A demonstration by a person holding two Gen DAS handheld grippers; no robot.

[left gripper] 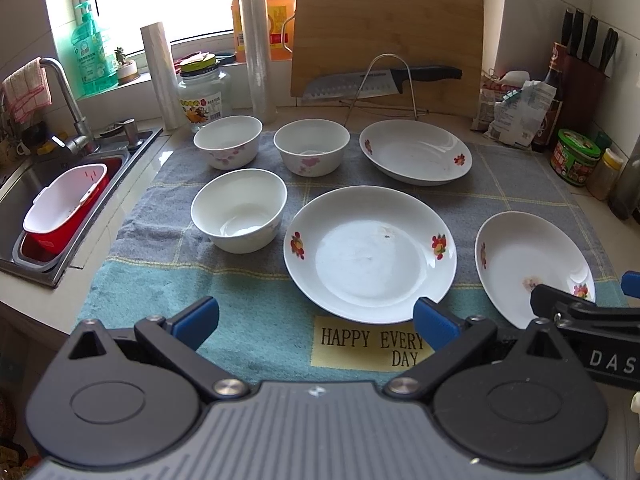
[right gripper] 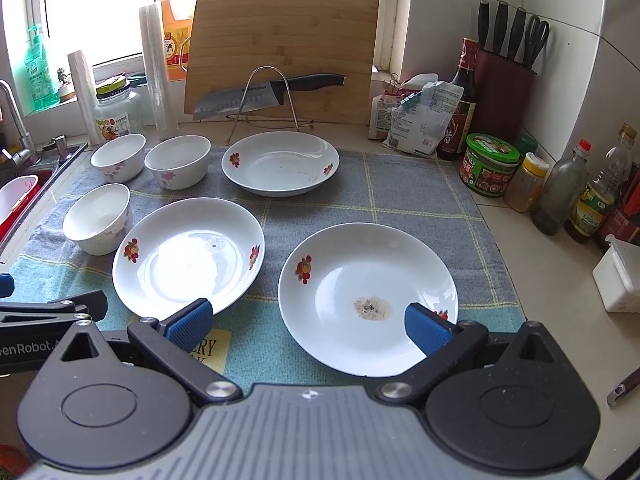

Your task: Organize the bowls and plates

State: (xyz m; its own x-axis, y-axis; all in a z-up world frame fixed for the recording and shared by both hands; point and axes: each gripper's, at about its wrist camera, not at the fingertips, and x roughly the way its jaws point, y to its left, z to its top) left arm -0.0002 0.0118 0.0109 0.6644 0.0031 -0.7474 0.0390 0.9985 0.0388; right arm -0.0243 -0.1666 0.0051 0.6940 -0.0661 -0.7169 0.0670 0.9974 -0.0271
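Three white bowls and three flowered white plates lie on a grey-and-teal towel [left gripper: 256,300]. Two bowls [left gripper: 229,141] [left gripper: 311,152] stand at the back, and a third bowl [left gripper: 239,210] stands nearer on the left. The middle plate [left gripper: 370,254] is in front of my left gripper [left gripper: 316,320], which is open and empty above the towel's front edge. A far plate [left gripper: 416,152] sits behind it. The right plate [right gripper: 368,298], with a brown stain, lies between the open fingers of my right gripper [right gripper: 308,322]; whether they touch it I cannot tell.
A sink [left gripper: 24,188] with a red-and-white basket [left gripper: 66,208] is on the left. A cutting board [right gripper: 280,56] and knife [right gripper: 268,94] on a wire rack stand behind. Jars, bottles [right gripper: 560,196] and a knife block [right gripper: 504,88] crowd the right side.
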